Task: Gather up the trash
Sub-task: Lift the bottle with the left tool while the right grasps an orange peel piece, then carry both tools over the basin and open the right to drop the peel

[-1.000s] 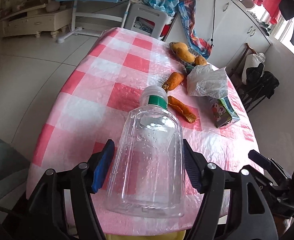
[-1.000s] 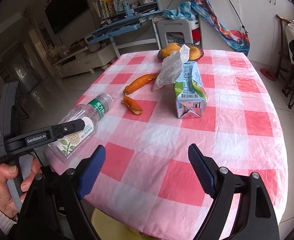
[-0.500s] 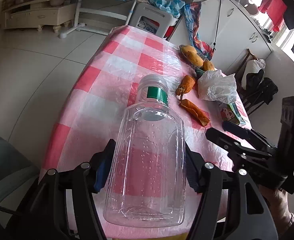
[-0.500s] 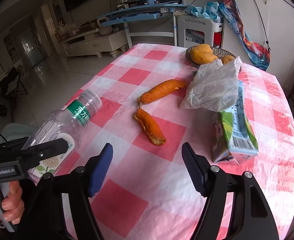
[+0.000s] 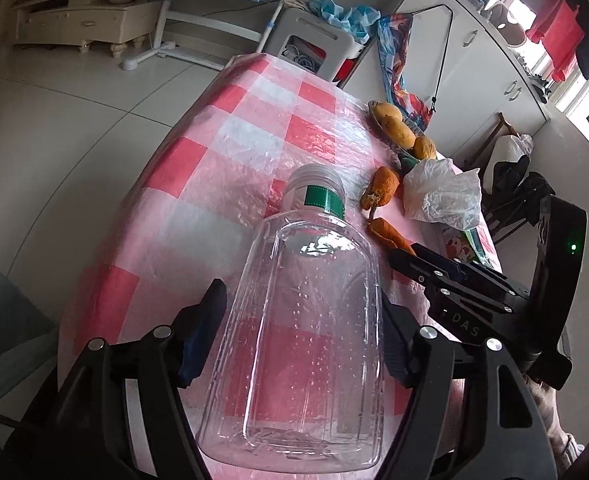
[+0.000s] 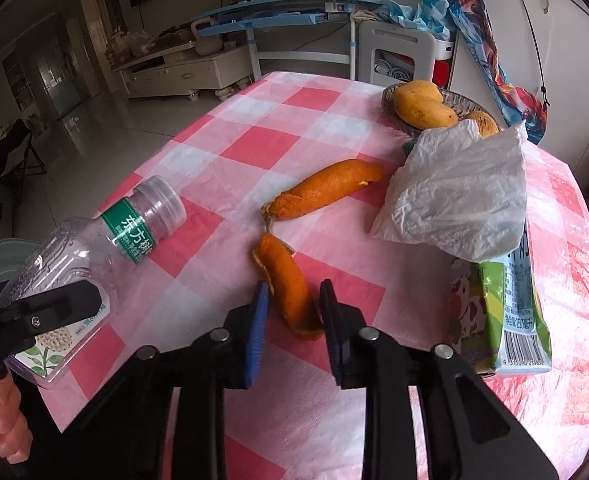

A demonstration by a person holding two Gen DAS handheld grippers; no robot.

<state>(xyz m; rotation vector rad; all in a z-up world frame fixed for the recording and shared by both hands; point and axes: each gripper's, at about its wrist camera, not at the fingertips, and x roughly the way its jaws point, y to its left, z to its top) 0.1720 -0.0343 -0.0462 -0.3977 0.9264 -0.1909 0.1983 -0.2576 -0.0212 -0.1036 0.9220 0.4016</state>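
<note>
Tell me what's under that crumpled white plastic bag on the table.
The white plastic bag rests on the far end of a green drink carton, covering that end. Behind it, a fruit bowl is partly covered. Anything inside the bag cannot be seen.

The clear bottle, off to the left of the right gripper's fingers, wears a green neck band with white Chinese characters, readable as 东方树. To the right of those fingers, the green carton carries a barcode and small print, "250" among it. In the left wrist view, the black frame to the right of the bottle bears the letters "DAS".
</note>
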